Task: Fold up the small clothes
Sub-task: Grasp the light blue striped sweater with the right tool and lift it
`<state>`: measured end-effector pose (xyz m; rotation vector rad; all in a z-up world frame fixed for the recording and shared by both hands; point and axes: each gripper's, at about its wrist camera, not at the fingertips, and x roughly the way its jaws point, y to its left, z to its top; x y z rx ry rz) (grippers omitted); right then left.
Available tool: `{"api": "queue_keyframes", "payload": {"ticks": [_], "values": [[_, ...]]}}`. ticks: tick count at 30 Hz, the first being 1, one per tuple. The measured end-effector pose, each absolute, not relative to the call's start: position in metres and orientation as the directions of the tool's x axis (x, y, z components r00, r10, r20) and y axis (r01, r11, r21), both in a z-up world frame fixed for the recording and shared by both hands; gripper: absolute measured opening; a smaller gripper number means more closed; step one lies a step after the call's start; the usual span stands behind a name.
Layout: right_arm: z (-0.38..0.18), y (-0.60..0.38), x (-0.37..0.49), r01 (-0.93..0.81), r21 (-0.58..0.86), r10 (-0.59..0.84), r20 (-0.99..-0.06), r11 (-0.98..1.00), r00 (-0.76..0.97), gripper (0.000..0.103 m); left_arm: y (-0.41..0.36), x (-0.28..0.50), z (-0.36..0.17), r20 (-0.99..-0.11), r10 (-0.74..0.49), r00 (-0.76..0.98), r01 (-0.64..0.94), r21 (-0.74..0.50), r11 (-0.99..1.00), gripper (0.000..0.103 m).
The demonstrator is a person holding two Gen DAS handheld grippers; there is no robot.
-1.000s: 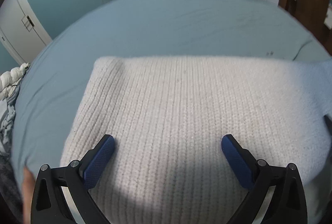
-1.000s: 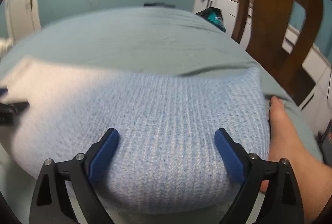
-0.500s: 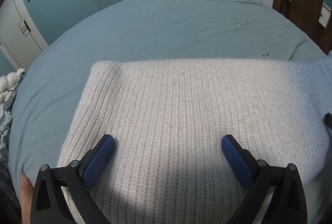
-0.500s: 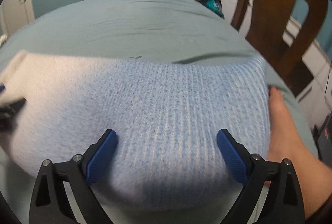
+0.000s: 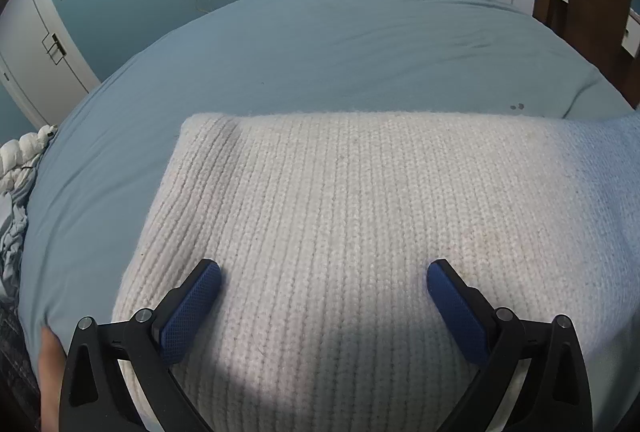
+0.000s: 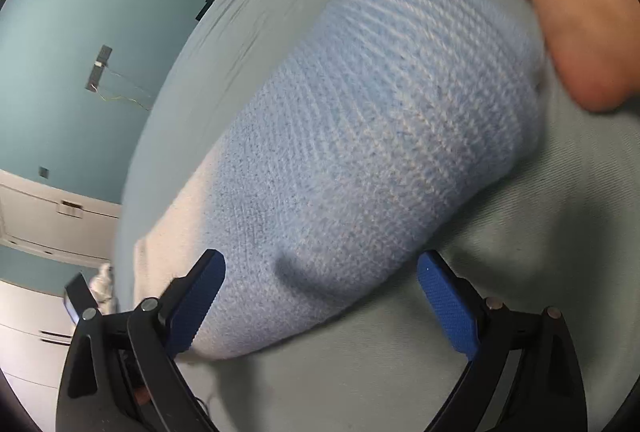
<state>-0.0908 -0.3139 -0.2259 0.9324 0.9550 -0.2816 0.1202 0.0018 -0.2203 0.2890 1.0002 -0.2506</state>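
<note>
Jaws spread wide on both left gripper (image 5: 324, 286) and right gripper (image 6: 321, 280) above one folded sweater (image 5: 360, 216).

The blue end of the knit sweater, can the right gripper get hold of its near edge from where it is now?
Probably yes. The right gripper is open, its blue pads either side of the knit sweater's near corner, with only bedsheet around. The foot sits at the far edge, clear of it.

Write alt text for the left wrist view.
A folded knit garment, cream fading to pale blue at the right, lies flat on a blue bedsheet. The left tool hangs open above it, holding nothing.
</note>
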Motion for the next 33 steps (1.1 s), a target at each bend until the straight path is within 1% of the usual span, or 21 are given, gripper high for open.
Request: {"api": "queue_keyframes", "payload": {"ticks": [2,5,7,12,17,21,23,24,25,28,33], "values": [[-0.235,-0.323,-0.089,0.598,0.593,0.216,-0.784,0.540,0.582,0.095,0.003,0.119,-0.220,-0.851,-0.075,0.520,0.335,0.123,0.934,0.103],[-0.251,-0.341,-0.091,0.608,0.695,0.280,-0.715,0.384,0.640,0.095,0.003,0.117,-0.220,-0.850,-0.074,0.522,0.332,0.122,0.935,0.103],[-0.255,-0.348,-0.088,0.612,0.711,0.290,-0.701,0.346,0.651,0.095,0.000,0.116,-0.221,-0.850,-0.074,0.521,0.329,0.121,0.937,0.103],[-0.265,-0.359,-0.073,0.632,0.697,0.295,-0.717,0.340,0.632,0.096,0.000,0.114,-0.222,-0.850,-0.073,0.522,0.325,0.119,0.938,0.103],[-0.268,-0.352,-0.078,0.639,0.701,0.271,-0.713,0.316,0.647,0.096,0.001,0.110,-0.223,-0.846,-0.071,0.528,0.317,0.119,0.941,0.103],[-0.261,-0.345,-0.066,0.666,0.648,0.212,-0.757,0.370,0.619,0.095,0.002,0.110,-0.223,-0.850,-0.071,0.523,0.311,0.113,0.944,0.103],[-0.253,-0.341,-0.069,0.675,0.632,0.167,-0.765,0.380,0.622,0.084,0.003,0.110,-0.223,-0.851,-0.071,0.521,0.307,0.109,0.945,0.103],[-0.247,-0.339,-0.072,0.669,0.635,0.148,-0.759,0.387,0.635,0.064,0.003,0.110,-0.223,-0.852,-0.071,0.519,0.303,0.106,0.947,0.103],[-0.240,-0.337,-0.072,0.653,0.641,0.142,-0.749,0.403,0.647,0.057,0.003,0.110,-0.223,-0.853,-0.072,0.518,0.301,0.102,0.948,0.103],[-0.214,-0.327,-0.068,0.617,0.618,0.107,-0.744,0.487,0.660,0.049,0.004,0.110,-0.222,-0.855,-0.069,0.514,0.293,0.099,0.951,0.103],[-0.155,-0.299,-0.071,0.529,0.591,0.020,-0.678,0.610,0.734,0.047,0.007,0.111,-0.216,-0.867,-0.084,0.491,0.273,0.061,0.960,0.103]]}}
